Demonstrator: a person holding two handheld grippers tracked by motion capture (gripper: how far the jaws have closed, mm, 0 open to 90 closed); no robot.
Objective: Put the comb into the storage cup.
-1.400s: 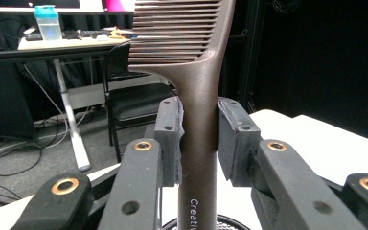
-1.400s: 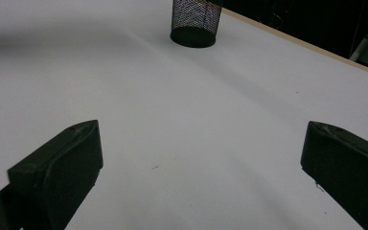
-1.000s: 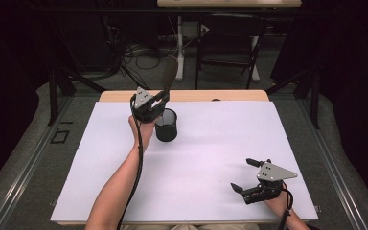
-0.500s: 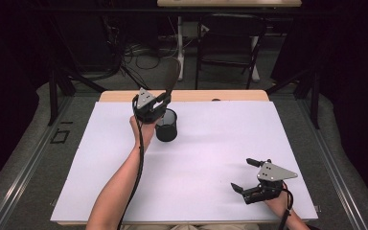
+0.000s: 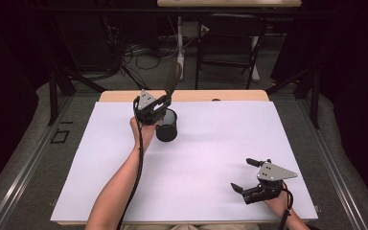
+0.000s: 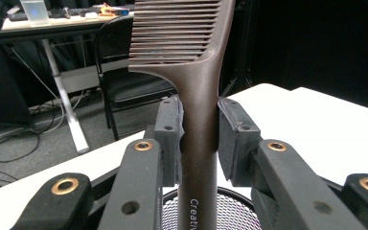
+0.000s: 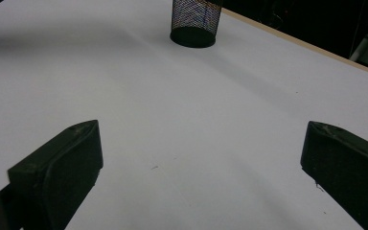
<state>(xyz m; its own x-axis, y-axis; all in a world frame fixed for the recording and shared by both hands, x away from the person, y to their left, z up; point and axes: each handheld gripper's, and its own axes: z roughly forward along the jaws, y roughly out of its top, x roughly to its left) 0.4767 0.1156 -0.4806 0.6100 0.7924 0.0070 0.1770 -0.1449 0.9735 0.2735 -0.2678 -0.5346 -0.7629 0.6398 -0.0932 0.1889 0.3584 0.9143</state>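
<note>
You are holding the left tongs (image 5: 159, 106) clamped on the handle of a dark brown comb (image 6: 199, 103), which is standing upright with its teeth at the top, directly above the black mesh cup (image 5: 166, 125) at the far left of the white counter (image 5: 220, 143). Your right tongs (image 5: 244, 175) are resting near the counter's near right corner, jaws standing wide apart with nothing between them, well apart from the cup. Beyond the far edge, a chair (image 6: 124, 72) and a desk leg (image 5: 179, 43) are standing among cables on the floor. The left gripper view is showing you the pads (image 6: 168, 129) pressing the handle and the cup's rim just below; the right gripper view is showing the cup (image 7: 195, 21) far across bare counter.
</note>
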